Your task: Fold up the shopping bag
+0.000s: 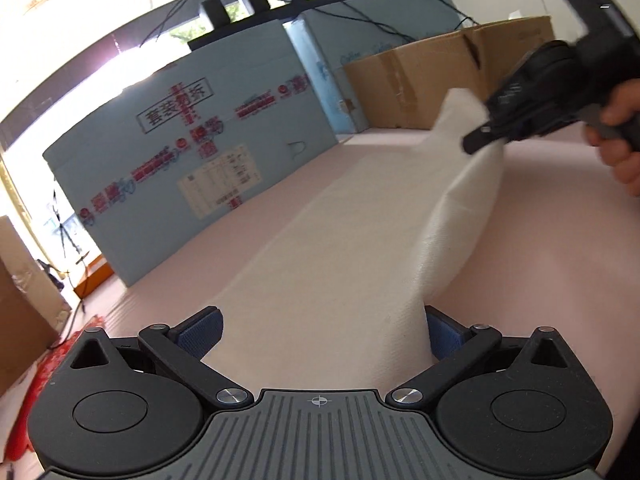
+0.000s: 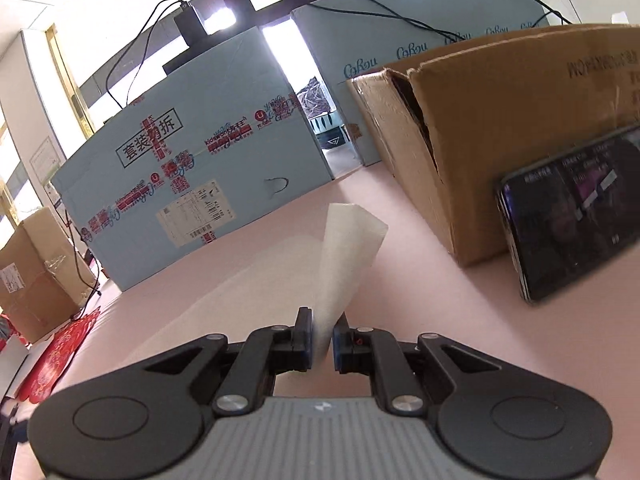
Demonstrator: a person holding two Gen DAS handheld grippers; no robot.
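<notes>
A fold is under way: the right gripper [image 2: 321, 338], jaws clamped on an edge of the white bag [image 1: 320, 240], lifts it off the pink counter [image 1: 540, 240], while the left gripper [image 1: 322, 334], jaws open, straddles the near end; next, lay the raised part flat over the rest.

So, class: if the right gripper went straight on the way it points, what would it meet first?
Probably the white bag it already pinches, then bare pink table, and finally the blue carton wall; depth is unclear.
</notes>
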